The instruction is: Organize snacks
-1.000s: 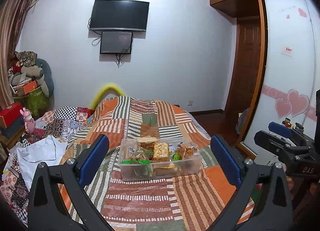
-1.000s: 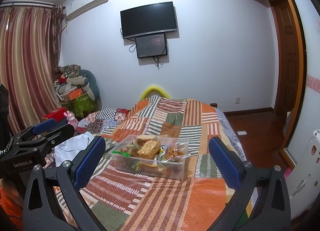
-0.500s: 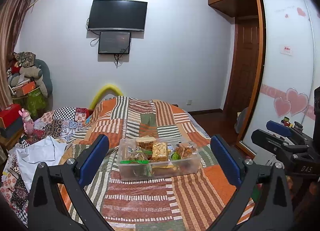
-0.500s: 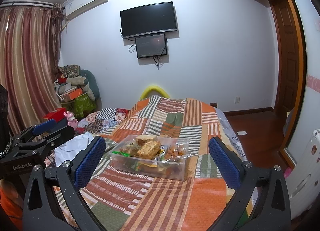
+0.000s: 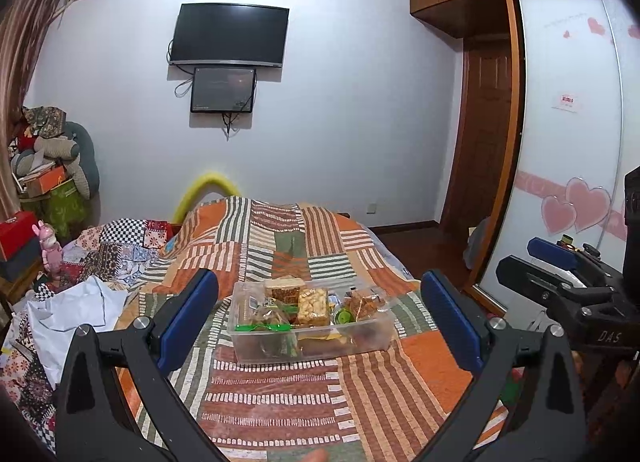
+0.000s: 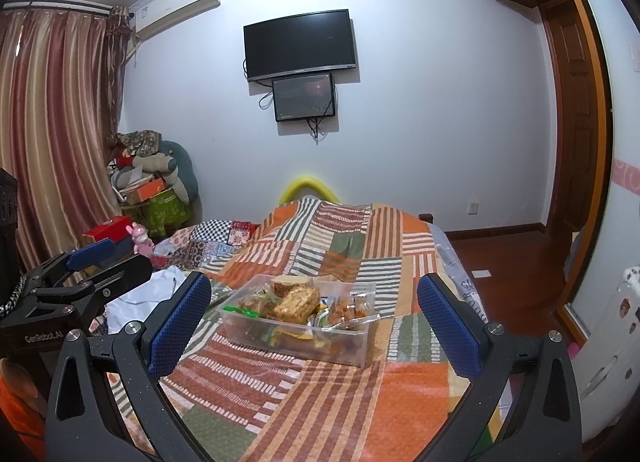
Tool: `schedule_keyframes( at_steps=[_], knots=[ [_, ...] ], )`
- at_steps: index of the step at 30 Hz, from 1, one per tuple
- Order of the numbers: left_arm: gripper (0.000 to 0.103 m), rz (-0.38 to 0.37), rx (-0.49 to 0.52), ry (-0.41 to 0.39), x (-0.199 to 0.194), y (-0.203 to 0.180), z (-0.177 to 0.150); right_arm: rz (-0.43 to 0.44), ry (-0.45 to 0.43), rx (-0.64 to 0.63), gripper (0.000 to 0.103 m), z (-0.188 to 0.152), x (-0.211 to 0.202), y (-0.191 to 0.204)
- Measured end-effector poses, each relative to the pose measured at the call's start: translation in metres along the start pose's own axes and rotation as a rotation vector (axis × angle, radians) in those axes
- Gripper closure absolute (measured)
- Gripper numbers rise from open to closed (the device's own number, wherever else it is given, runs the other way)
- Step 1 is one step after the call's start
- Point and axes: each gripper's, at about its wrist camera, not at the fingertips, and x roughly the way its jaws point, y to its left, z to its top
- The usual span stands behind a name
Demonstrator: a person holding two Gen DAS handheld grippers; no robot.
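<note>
Snack box point(image 5: 310, 326) sits ahead on the bed point(image 5: 280, 402), long axis crosswise — centred between left gripper point(image 5: 320, 322) jaws; both grippers' jaws apart, empty.

The left gripper point(image 5: 320, 318) is held level, facing forward, jaws spread wide, nothing between the blue pads point(image 5: 188, 318). Its black frame fills the lower corners of its own view. The right gripper point(image 6: 314, 322) is in the same posture: jaws spread wide, blue pads point(image 6: 178, 328) clear of any contact. Each gripper shows in the other's view, the right gripper point(image 5: 560, 282) at the right edge, the left gripper point(image 6: 88, 274) at the left edge, side by side, well apart.
</note>
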Motion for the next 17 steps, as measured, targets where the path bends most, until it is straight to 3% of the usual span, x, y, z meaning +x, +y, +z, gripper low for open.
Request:
schedule_keyframes(
  at_steps=[11,17],
  knots=[
    [0.000,0.002,0.007,-0.002,0.0016,-0.0037,-0.0005,0.007,0.000,0.005,0.000,-0.0020,-0.0005,0.0010],
    [0.000,-0.017,-0.045,0.020,0.0058,0.0029,0.0000,0.006,0.004,0.008,0.000,-0.0028,0.0005,0.0011]
  ],
)
